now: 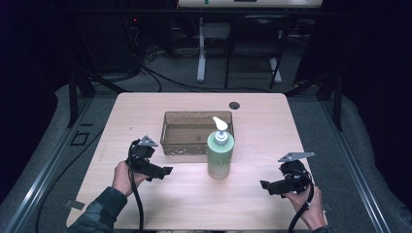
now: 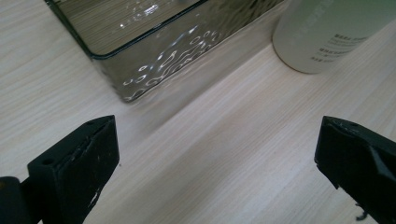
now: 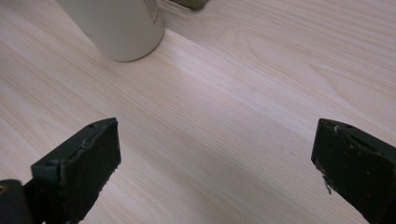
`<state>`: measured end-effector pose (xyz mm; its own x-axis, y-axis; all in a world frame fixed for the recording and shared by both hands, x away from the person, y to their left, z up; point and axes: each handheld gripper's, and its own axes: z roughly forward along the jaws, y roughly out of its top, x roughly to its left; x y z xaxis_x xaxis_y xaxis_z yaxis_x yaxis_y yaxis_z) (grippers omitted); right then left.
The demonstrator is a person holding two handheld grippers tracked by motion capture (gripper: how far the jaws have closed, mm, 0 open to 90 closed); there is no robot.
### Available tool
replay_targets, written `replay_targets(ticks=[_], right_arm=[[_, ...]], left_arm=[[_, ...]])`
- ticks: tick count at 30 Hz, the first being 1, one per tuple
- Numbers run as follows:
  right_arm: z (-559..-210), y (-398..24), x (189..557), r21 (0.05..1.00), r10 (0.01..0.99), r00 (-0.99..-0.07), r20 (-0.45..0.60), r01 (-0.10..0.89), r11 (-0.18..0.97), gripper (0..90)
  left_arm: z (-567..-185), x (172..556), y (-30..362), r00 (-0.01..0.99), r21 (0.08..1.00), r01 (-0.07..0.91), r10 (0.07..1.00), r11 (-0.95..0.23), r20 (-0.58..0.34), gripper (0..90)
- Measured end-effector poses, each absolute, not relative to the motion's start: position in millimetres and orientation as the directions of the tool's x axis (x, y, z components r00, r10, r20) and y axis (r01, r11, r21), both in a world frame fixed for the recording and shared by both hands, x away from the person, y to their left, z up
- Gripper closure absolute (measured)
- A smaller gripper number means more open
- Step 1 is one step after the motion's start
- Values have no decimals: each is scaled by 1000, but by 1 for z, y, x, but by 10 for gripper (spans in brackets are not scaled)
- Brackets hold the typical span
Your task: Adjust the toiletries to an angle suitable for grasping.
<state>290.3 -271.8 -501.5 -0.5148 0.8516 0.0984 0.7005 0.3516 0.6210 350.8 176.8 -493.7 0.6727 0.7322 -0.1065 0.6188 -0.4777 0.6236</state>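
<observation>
A pale green pump bottle with a white dispenser head stands upright on the wooden table, just in front of a clear rippled rectangular bin. My left gripper is held low to the bottle's left, open, with nothing between its jaws. In the left gripper view the bin's corner and the bottle's base lie ahead. My right gripper hovers to the bottle's right, open and empty. The right gripper view has the bottle's base at upper left.
A round cable hole sits near the table's far edge. Behind the table stand desk legs and cables on the floor. Bare tabletop lies in front of the bottle and along both sides.
</observation>
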Motion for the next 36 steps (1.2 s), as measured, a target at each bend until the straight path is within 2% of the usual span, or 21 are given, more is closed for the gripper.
replay_targets(ticks=[19, 36], right_arm=[[-512, -297, 297, 575, 886, -450, 112, 757, 311, 18], [-512, -307, 298, 580, 896, -425, 124, 764, 282, 22]], left_arm=[[-485, 351, 110, 774, 646, 526, 625, -553, -96, 1], [-466, 355, 57, 814, 729, 468, 565, -499, -136, 0]])
